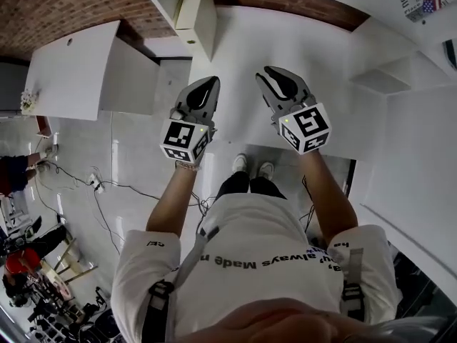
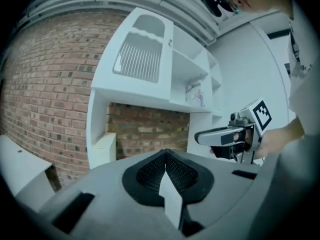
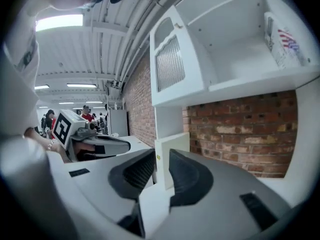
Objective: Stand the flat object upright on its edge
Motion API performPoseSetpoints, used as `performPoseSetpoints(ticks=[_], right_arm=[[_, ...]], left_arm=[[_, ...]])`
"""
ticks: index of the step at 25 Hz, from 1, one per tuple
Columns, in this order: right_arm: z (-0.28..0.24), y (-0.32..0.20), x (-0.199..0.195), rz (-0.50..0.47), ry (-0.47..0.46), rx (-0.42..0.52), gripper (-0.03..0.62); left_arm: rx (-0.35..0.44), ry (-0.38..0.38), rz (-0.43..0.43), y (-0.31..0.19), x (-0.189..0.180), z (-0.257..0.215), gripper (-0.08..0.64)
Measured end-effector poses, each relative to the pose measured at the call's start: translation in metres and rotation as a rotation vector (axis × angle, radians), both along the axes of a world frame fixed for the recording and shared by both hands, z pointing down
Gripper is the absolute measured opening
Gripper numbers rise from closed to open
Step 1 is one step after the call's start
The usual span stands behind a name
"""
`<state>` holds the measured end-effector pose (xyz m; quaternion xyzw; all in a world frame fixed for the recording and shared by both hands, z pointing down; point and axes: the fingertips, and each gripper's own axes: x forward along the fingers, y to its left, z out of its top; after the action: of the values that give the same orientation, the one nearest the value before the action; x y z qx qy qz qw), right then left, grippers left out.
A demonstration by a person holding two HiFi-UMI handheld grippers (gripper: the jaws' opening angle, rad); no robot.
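- The left tool (image 1: 208, 86) is held in the air in front of the person. It is shut tight, with its ribbed pads meeting and nothing between them.
- Ahead of it and a little to its left, a cream slab (image 1: 194, 16) sits at the left end of the white desk (image 1: 314, 56), against the post of the shelf unit (image 3: 225, 49).
- This slab is the only likely candidate for the flat object. Both gripper views show it tall and narrow, so it seems to be standing on an edge already, with its long axis vertical. I cannot tell whether it is loose or part of the shelving.
- The right tool (image 1: 273, 72) is also raised clear of the desk. Its jaws stand a narrow gap apart and grip nothing.
- The slab shows through that gap, well beyond the tips.
- Neither tool touches the slab. From above, the left tool looks nearer, so a reach would go forward and slightly left with that hand, though its jaws must open first.
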<state>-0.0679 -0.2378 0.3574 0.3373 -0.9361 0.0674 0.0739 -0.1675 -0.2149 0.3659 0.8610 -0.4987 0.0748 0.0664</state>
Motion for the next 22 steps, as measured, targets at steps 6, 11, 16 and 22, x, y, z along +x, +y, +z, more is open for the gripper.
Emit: performPoseSetpoints(ticks=[6, 11, 16, 22], right_arm=[[-0.063, 0.055, 0.067, 0.072, -0.052, 0.012, 0.064], [-0.108, 0.101, 0.116, 0.114, -0.029, 0.060, 0.058], [-0.130, 0.130, 0.139, 0.138, -0.026, 0.070, 0.054], [-0.144, 0.159, 0.159, 0.165, -0.021, 0.077, 0.049]], left_arm=[[0.007, 0.080, 0.100, 0.054, 0.051, -0.053, 0.011], [0.077, 0.155, 0.150, 0.098, 0.098, -0.102, 0.011], [0.118, 0.177, 0.124, 0.118, 0.109, -0.131, 0.011], [0.135, 0.176, 0.152, 0.134, 0.124, -0.149, 0.011]])
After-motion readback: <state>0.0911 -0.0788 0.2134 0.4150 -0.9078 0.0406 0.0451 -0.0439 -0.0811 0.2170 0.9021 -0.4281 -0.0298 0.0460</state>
